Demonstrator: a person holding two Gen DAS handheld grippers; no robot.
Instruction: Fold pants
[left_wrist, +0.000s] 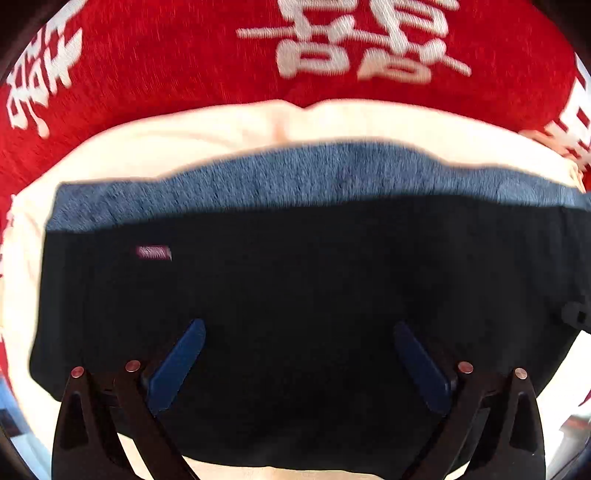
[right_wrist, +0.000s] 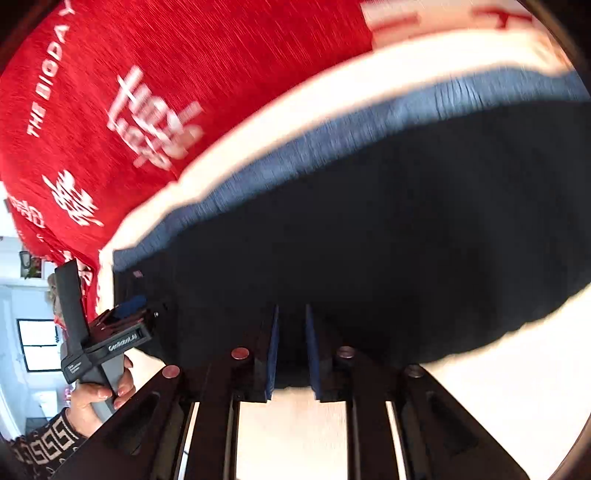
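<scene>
Tongs (left_wrist: 299, 354) wide; pants (left_wrist: 295, 277) lie crosswise, folded.

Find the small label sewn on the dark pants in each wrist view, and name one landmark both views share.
Left wrist view: the small label sits left of centre on the dark pants, below the blue band.
Right wrist view: the label is at the pants' far left corner, blurred.
Shared landmark: the blue band.

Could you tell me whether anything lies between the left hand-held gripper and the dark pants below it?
Nothing visible does. The left hand-held gripper hangs open directly over the pants, which lie flat on a cream sheet; only bare dark cloth shows between its fingers.
</scene>
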